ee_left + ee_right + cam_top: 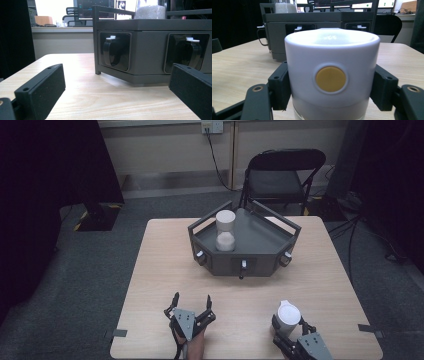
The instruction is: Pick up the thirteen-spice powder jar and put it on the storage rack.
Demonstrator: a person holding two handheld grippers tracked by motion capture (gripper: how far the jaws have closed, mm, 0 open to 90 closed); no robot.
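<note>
A white cup-shaped object (287,318) with a yellow round dot (330,79) on its side stands near the table's front right. My right gripper (287,326) is shut on it, one black pad (280,86) pressed to each side. My left gripper (191,304) rests at the front middle of the table, open, with nothing between its jaws. Its fingers (42,92) point at the dark grey tray stand (272,242), which holds a white hourglass-shaped object (225,231).
The stand has black knobs (113,53) in recesses along its front and a raised rail round its top. A black folding chair (280,175) stands behind the table. Bare wooden tabletop (165,265) lies between the grippers and the stand.
</note>
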